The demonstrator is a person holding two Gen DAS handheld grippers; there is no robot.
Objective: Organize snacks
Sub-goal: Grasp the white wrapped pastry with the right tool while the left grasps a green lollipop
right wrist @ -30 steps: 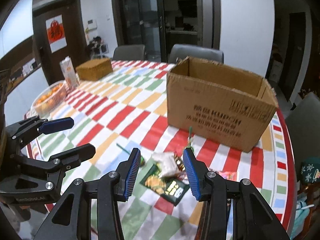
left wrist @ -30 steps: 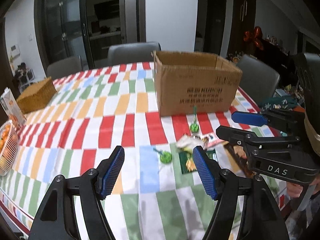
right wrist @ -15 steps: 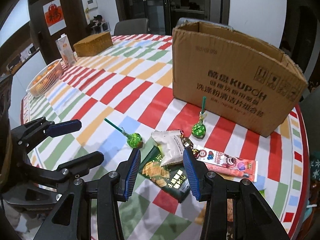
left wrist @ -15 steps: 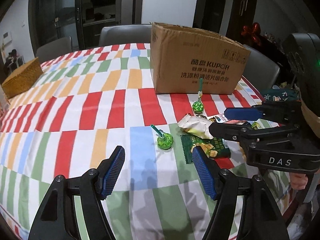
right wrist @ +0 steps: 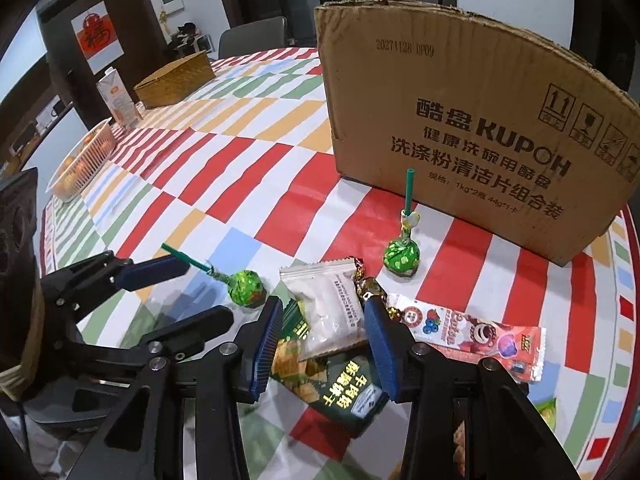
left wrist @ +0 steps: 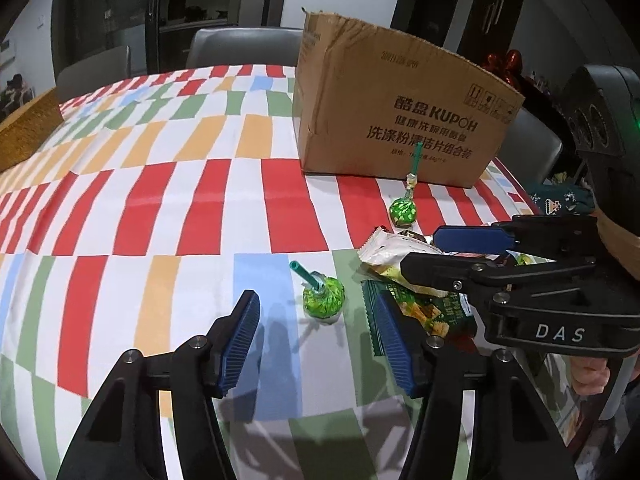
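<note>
While its jaws have just been closing, the left gripper – open, empty – frames the near lollipop (untouched).

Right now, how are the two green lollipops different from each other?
The near lollipop lies beside the snack pile with its stick slanting away; the far lollipop sits near the cardboard box, stick pointing at it. The near one lies ahead of the left gripper; the far one has no gripper near. Both have green wrappers and green sticks.
</note>
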